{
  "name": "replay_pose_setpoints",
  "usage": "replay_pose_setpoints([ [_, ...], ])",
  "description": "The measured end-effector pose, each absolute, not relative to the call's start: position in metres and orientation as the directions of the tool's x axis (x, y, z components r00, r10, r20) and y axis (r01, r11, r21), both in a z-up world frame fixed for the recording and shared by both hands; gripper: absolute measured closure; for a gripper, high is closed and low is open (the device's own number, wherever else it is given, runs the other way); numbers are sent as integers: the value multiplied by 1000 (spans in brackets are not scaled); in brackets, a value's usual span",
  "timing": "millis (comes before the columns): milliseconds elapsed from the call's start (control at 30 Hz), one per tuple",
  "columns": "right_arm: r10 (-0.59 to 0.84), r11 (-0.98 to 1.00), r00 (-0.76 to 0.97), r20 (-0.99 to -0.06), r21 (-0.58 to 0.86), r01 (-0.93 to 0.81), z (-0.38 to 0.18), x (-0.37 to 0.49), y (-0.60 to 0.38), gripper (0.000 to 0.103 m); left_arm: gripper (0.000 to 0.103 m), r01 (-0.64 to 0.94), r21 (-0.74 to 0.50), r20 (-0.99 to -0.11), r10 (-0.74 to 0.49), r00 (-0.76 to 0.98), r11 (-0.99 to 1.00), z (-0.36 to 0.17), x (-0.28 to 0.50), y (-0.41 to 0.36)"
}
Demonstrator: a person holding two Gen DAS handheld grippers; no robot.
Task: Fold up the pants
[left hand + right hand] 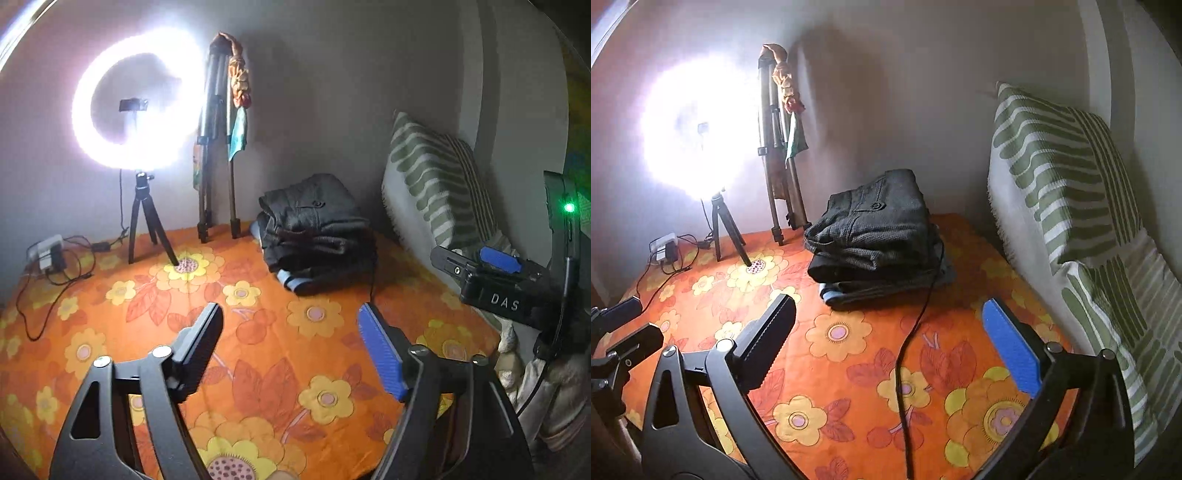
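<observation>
Left hand-held gripper (290,332) spread, empty, right hand-held gripper (890,325) wide, empty, above bedspread (849,369)

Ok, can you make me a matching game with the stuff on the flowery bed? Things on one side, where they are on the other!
Things:
1. ring light
2. folded pants
3. striped pillow
4. charger plug

Places:
A. leaning on the right wall
B. far left corner, with cables
C. stacked in the middle at the back
D. on a small tripod, glowing

Pairs: 1-D, 2-C, 3-A, 4-B
</observation>
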State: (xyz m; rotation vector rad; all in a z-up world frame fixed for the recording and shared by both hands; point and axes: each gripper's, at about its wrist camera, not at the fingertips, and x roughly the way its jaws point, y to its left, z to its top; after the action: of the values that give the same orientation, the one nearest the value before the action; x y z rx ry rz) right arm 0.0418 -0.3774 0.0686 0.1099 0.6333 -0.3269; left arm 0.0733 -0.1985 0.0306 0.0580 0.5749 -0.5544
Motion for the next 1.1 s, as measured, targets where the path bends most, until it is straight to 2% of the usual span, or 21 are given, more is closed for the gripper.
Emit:
replay_pose_setpoints([
  [200, -280, 943, 766, -578, -19, 331, 60, 38, -366, 0, 25, 491, -49, -526, -441, 728, 870, 26, 71, -194],
  [433, -249, 939, 770, -588, 49, 341, 53, 41, -367, 0, 25, 468, -32, -535, -411, 738, 883, 19, 72, -190],
  [600, -279, 942, 780, -560, 1, 337, 56, 41, -356, 0, 21, 453, -28, -536, -396, 746, 891, 17, 70, -186],
  [1100, -293, 937, 775, -560, -6, 350, 56, 41, -354, 0, 21, 444, -16, -519, -387, 762, 896, 23, 64, -183],
])
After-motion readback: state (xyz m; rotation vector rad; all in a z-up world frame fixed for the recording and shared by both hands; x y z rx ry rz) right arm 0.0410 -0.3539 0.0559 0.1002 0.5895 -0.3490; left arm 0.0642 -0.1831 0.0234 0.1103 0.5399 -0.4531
